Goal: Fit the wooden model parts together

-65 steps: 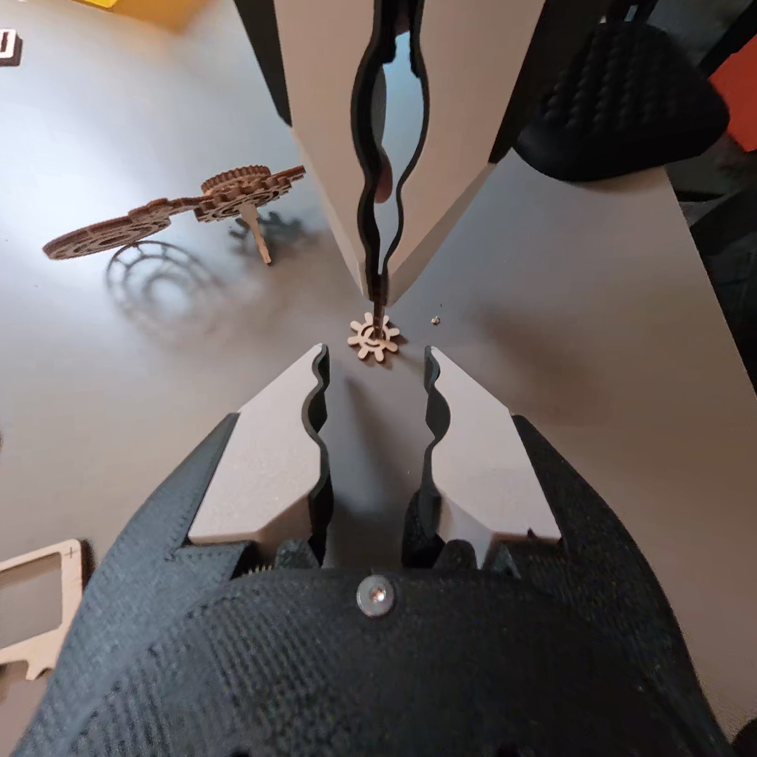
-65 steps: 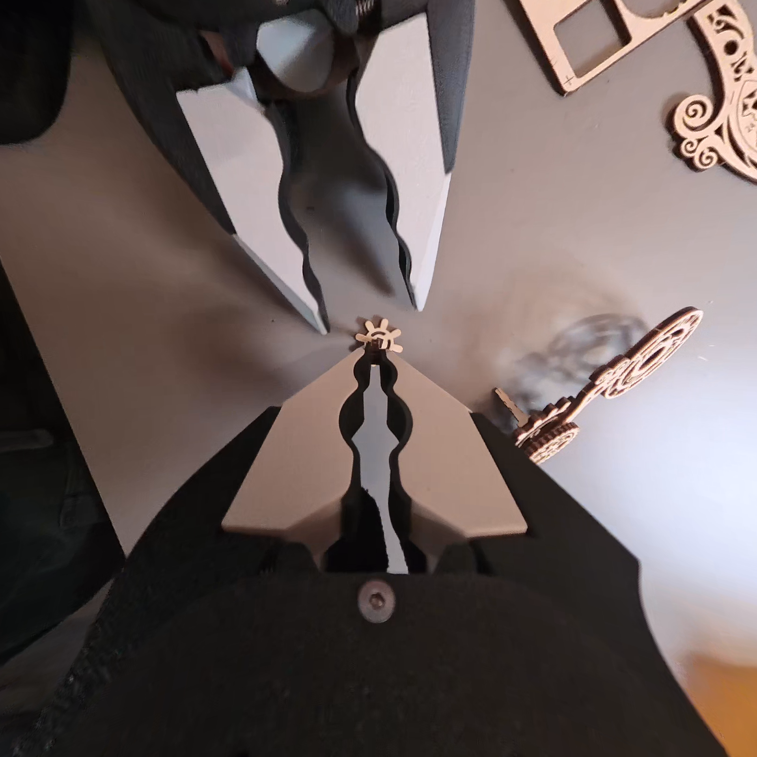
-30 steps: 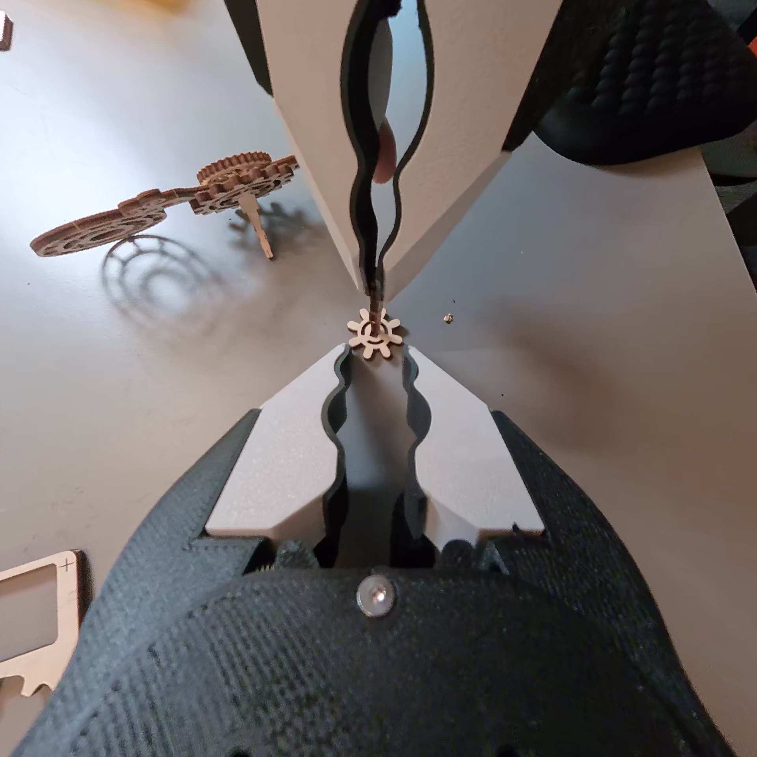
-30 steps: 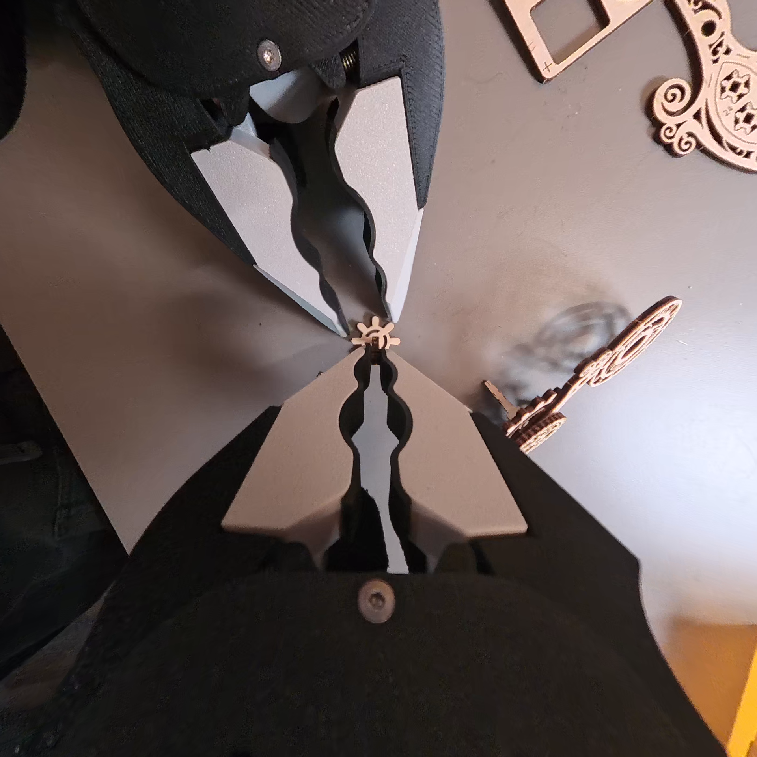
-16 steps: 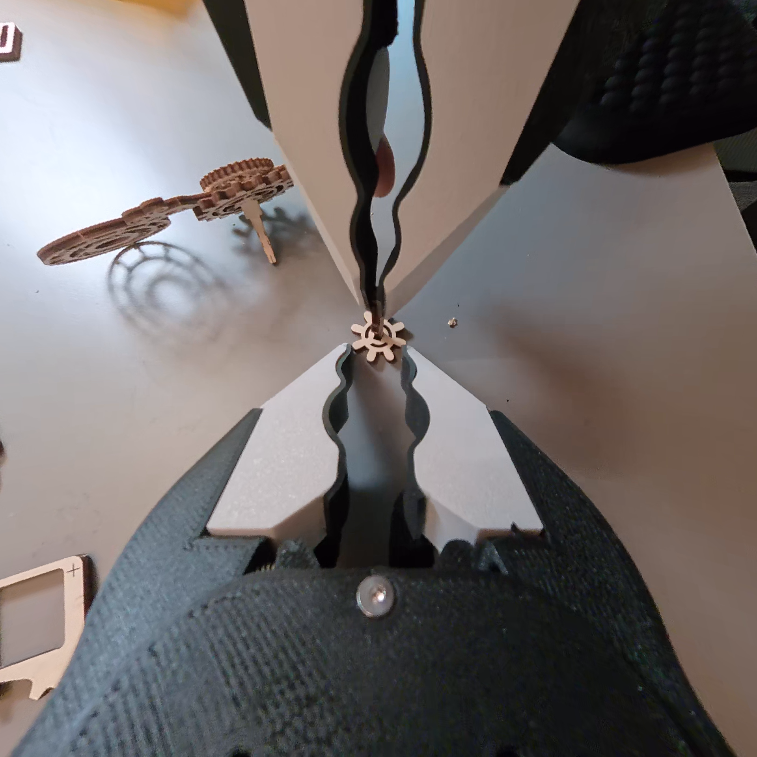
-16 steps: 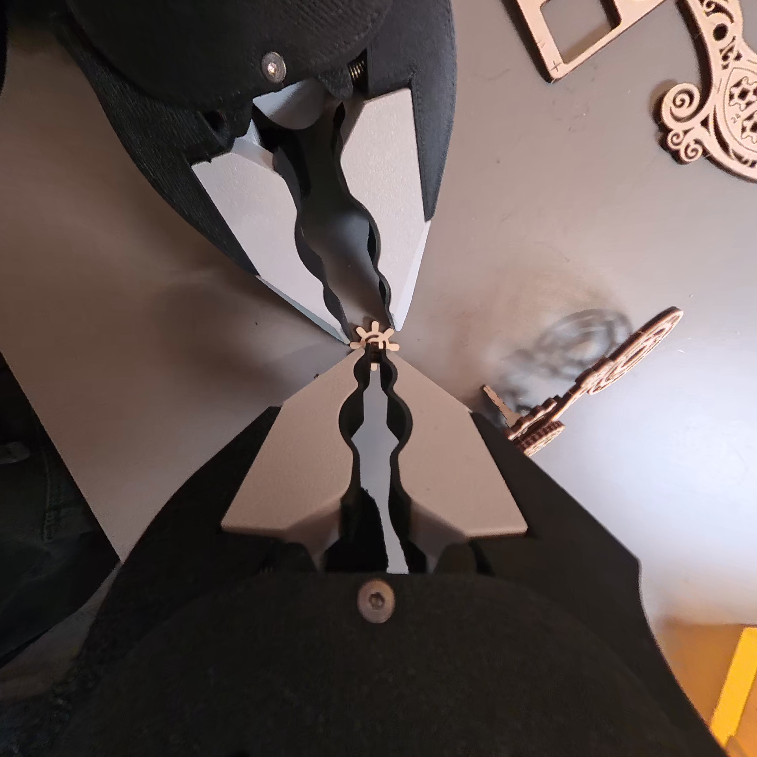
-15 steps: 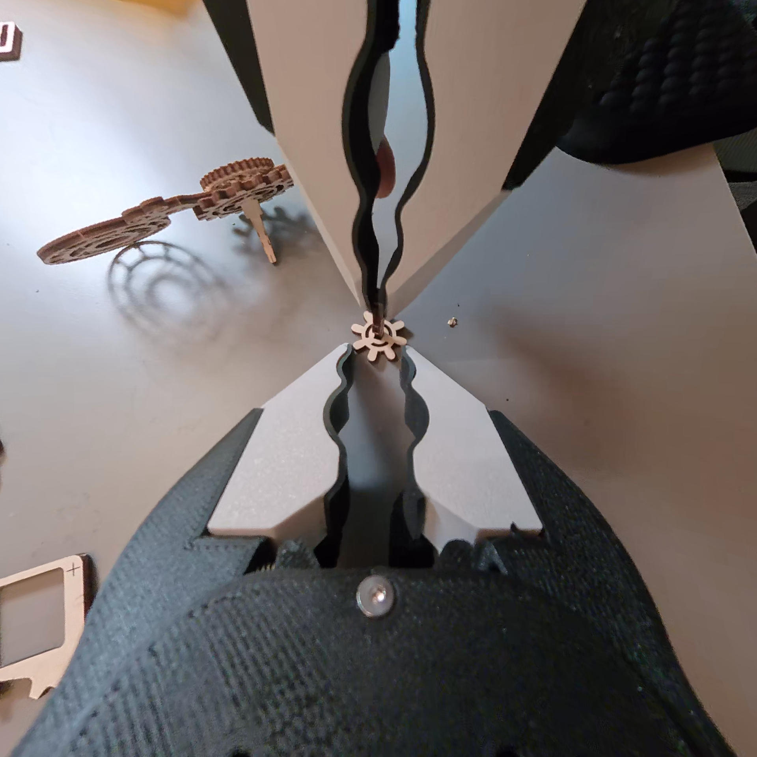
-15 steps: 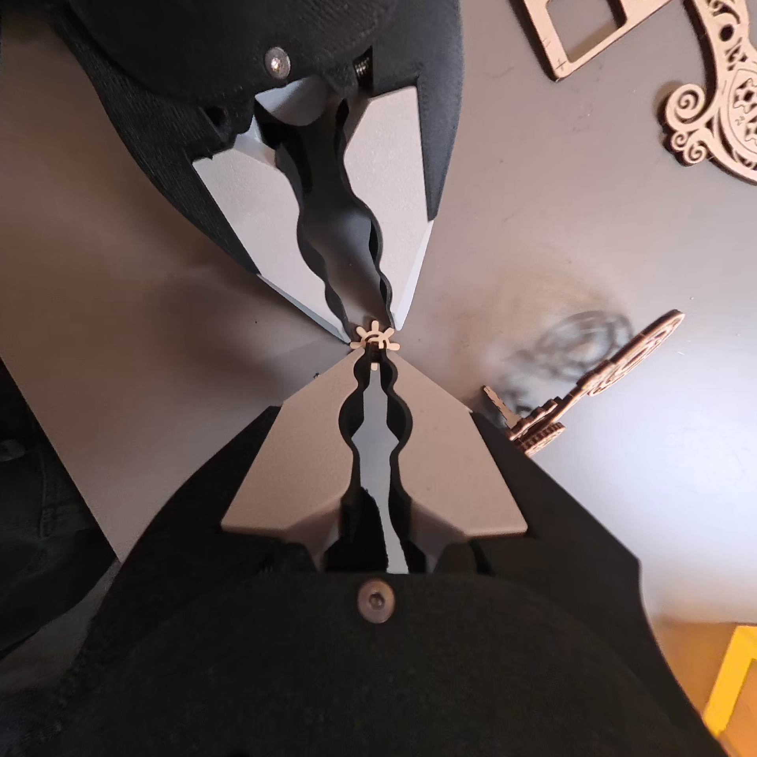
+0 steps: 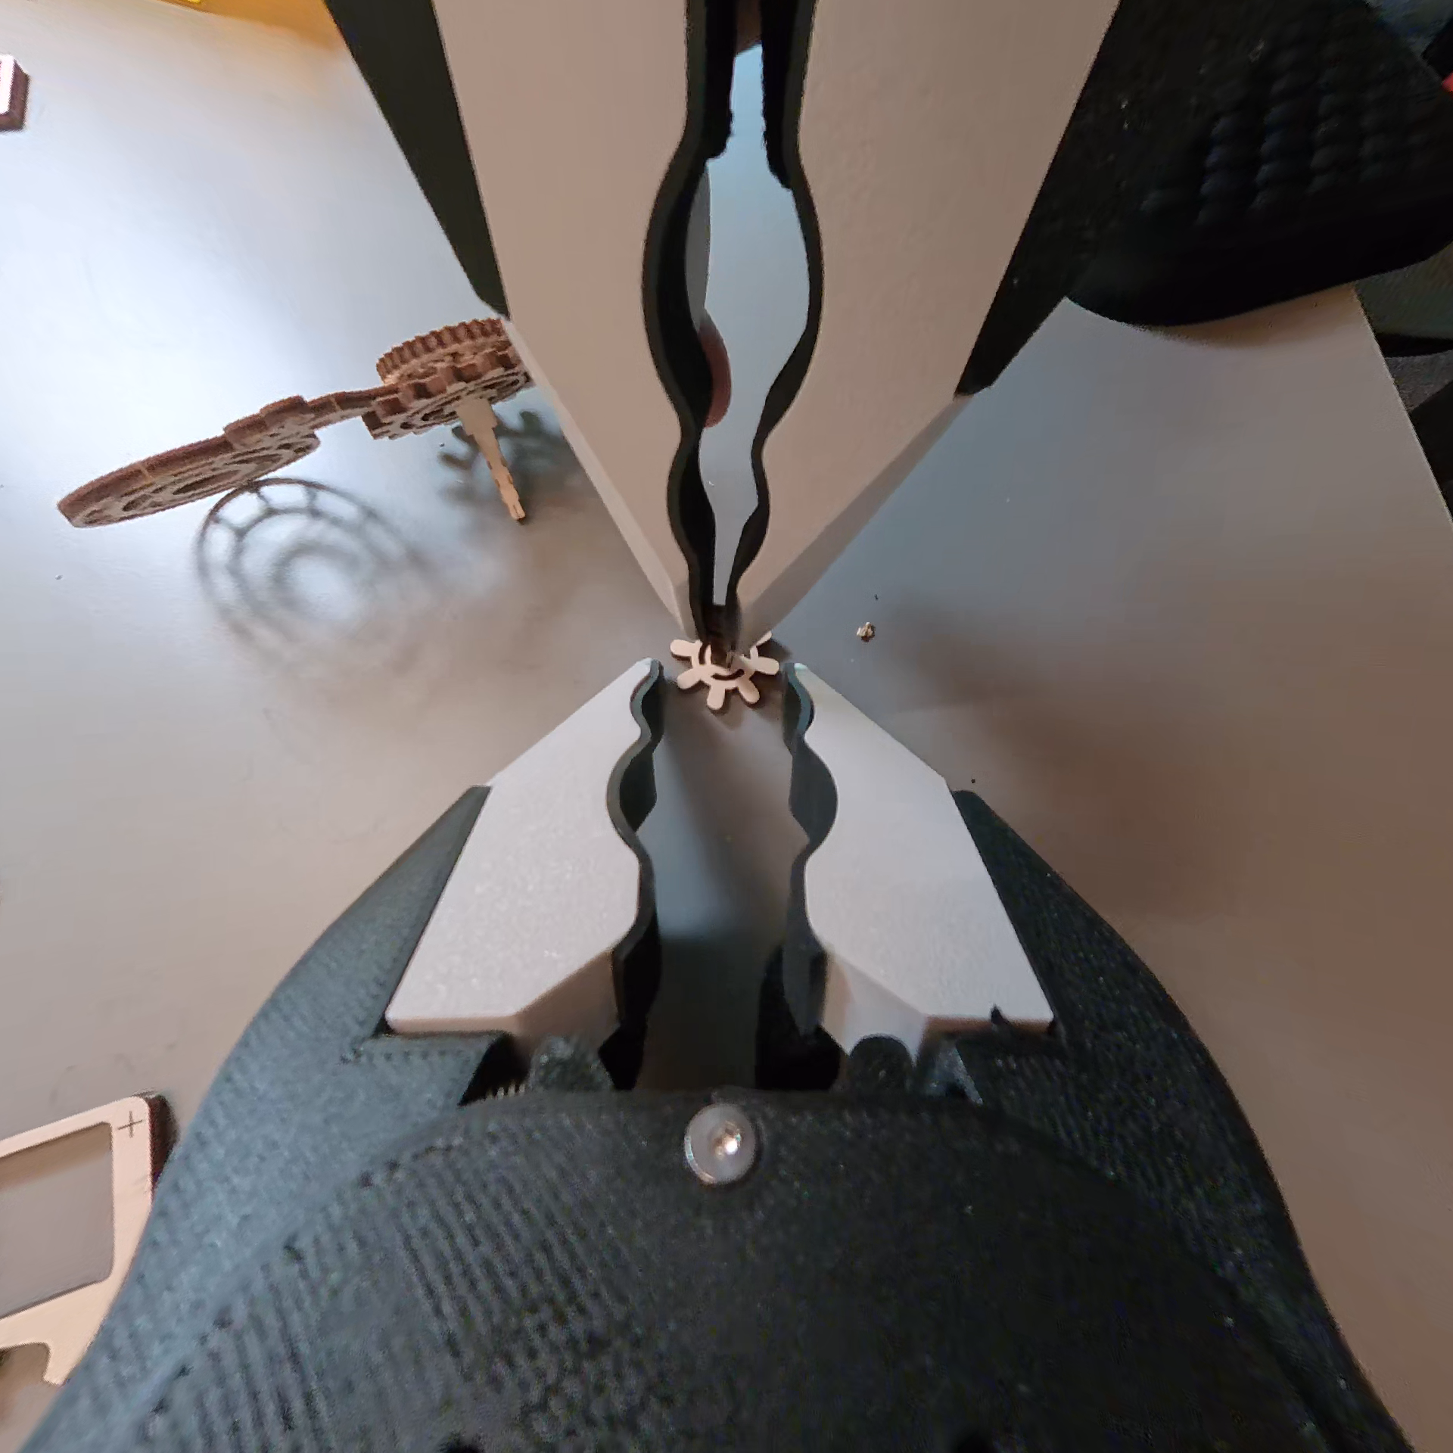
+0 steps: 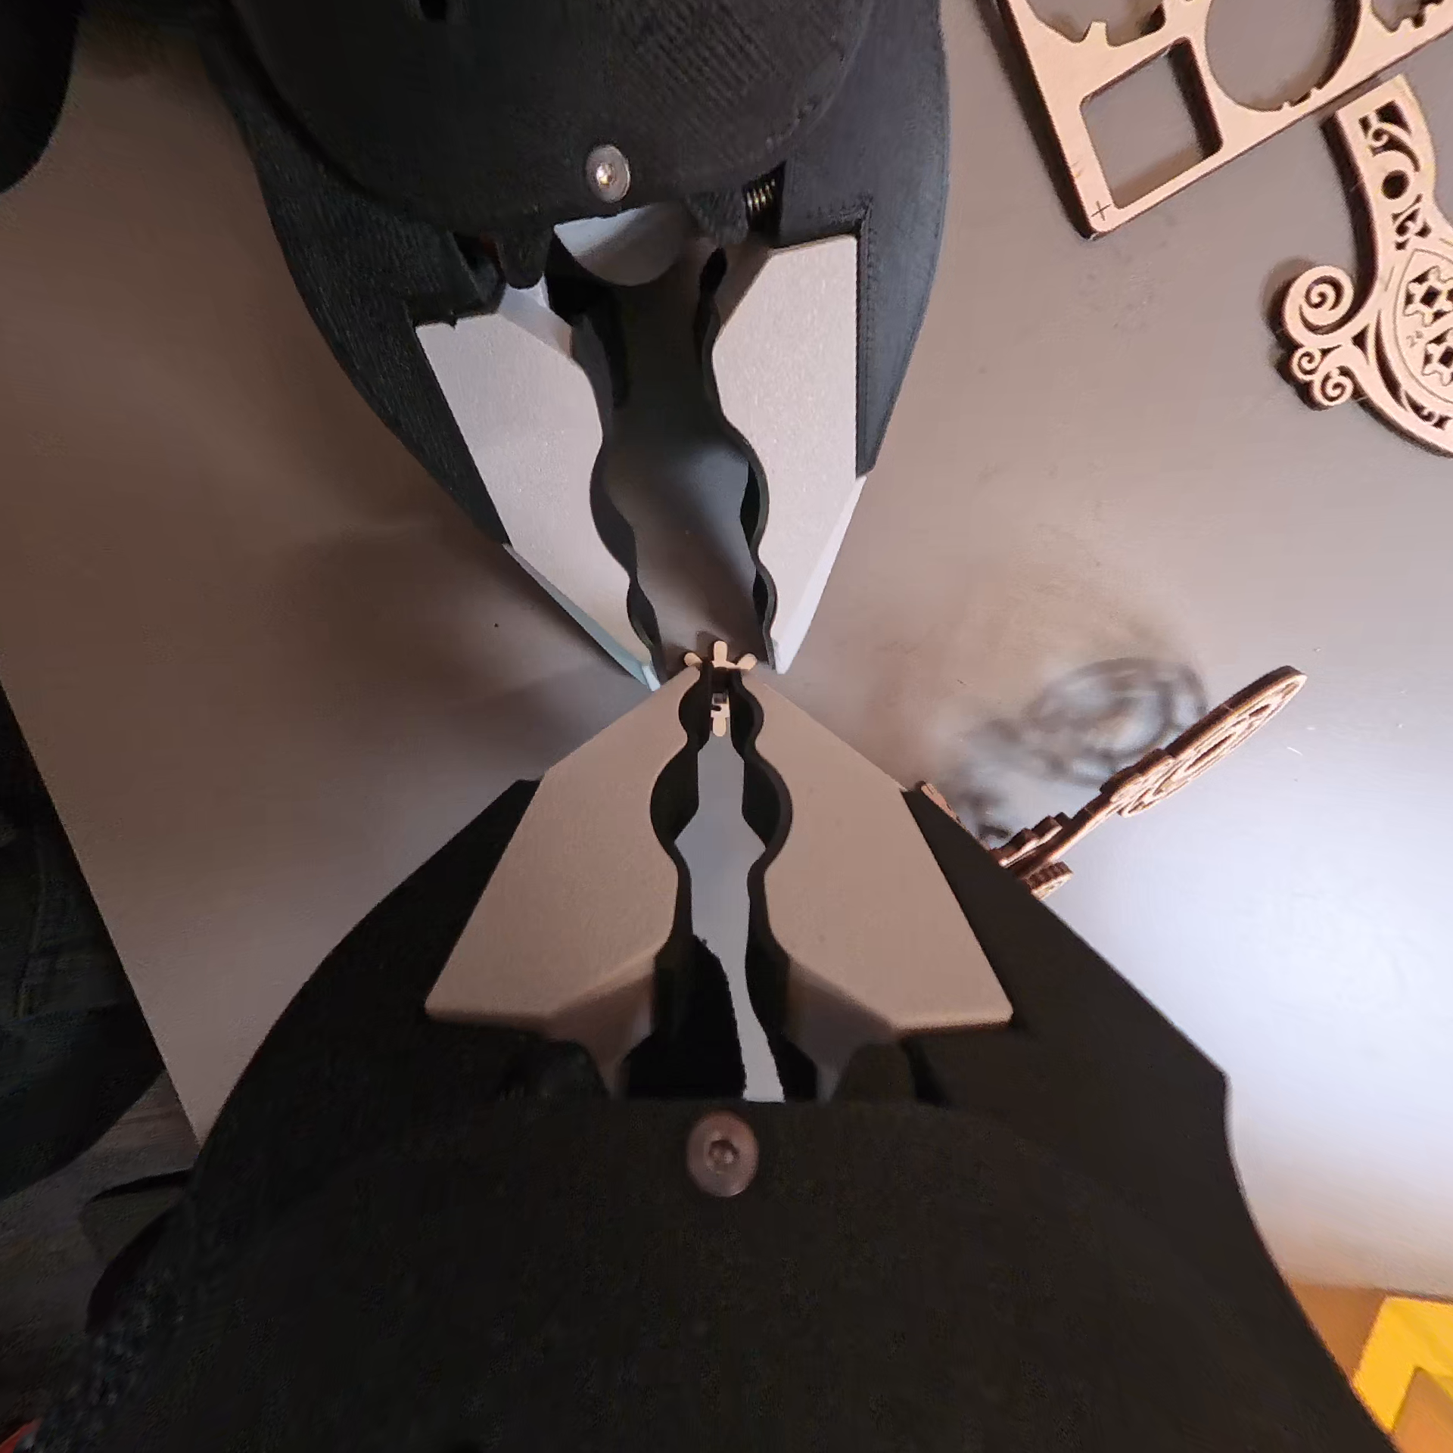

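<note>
- One small pale gear [image 9: 725,672] lies flat on the grey table [image 9: 1101,629], near its middle.
- The left gripper [image 9: 719,684] stands narrowly parted, its two tips flanking the gear; whether they touch it, I cannot tell.
- The right gripper [image 10: 715,692] is pinched closed on one thin peg [image 10: 717,711] set in the gear's hub.
- One dark gear assembly [image 9: 314,440] stands toward the table's far-left edge.
- One cut-out sheet [image 10: 1179,102] and one scrollwork piece [image 10: 1399,314] lie apart.

Dim, warm indoor light on a matte grey tabletop [image 9: 236,708]. A brown openwork wooden gear assembly [image 9: 299,440] casts soft, blurred ring shadows. Wide-angle lenses bend both pictures' edges; the centres stay sharp.
</note>
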The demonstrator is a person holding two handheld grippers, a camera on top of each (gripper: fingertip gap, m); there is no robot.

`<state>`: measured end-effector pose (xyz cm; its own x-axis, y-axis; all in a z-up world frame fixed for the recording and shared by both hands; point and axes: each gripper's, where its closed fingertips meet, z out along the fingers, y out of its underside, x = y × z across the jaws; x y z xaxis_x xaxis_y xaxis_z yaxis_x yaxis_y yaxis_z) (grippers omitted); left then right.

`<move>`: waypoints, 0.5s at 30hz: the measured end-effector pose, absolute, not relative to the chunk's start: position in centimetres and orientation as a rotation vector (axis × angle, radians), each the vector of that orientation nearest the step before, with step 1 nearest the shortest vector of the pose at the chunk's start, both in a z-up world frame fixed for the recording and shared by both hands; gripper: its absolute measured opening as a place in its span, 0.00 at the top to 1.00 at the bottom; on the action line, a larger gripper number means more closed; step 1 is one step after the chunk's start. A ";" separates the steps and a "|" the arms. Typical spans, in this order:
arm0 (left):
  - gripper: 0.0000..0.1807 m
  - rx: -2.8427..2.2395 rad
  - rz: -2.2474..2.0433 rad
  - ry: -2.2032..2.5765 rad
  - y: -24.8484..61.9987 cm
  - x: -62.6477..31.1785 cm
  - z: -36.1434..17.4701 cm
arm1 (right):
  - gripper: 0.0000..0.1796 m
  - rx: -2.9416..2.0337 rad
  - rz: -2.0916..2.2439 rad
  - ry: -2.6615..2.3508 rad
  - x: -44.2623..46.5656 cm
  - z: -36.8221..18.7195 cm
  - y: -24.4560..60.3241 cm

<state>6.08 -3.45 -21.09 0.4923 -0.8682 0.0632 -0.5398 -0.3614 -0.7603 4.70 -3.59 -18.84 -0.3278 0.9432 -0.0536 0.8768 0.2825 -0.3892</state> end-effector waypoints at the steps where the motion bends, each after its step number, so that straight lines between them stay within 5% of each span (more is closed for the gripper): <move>1: 0.84 -2.050 -0.613 1.154 -3.4 6.1 -21.1 | 0.99 -1.697 0.535 -2.357 4.7 -18.8 -3.6; 15: 0.88 -1.996 -0.672 1.185 -3.9 6.6 -20.5 | 0.99 -1.580 0.712 -2.324 5.3 -18.7 -3.9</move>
